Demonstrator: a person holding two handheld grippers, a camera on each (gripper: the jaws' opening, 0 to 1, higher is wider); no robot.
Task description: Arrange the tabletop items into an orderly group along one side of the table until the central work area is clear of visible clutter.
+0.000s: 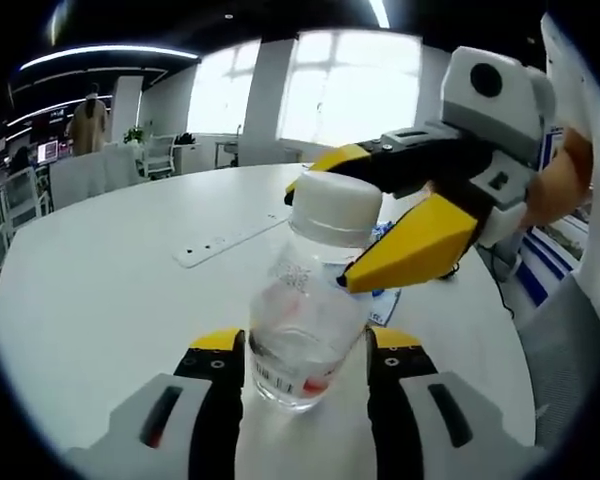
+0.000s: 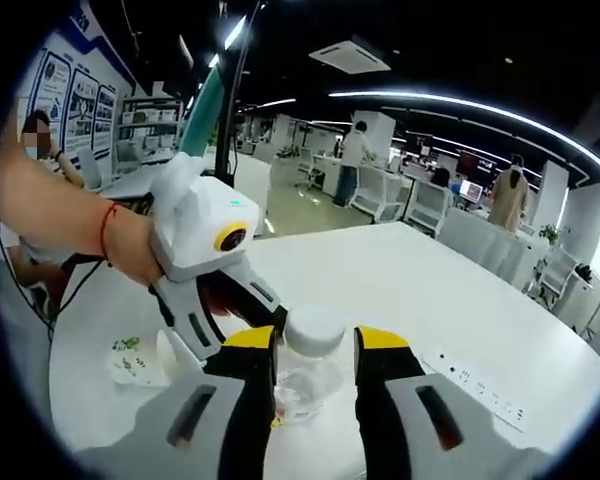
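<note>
In the left gripper view, the left hand-held gripper (image 1: 305,350) had its jaws set narrowly on either side of the clear plastic bottle (image 1: 305,320), low on its body; it seemed to be holding it, upright on the white desk (image 1: 100,300). The right hand-held gripper (image 1: 380,215) came in from the right, its jaws around the white cap (image 1: 335,205). A power strip (image 1: 225,240) lay behind.

In the right gripper view, the right hand-held gripper (image 2: 315,350) flanked the cap (image 2: 313,328) closely, though whether it pressed I cannot tell. The left hand-held gripper (image 2: 242,310) stood beyond. A wrapper (image 2: 130,360) lay left.

To carry the bottle aside well, one gripper should hold firmly before the other lets go, keeping it upright.
</note>
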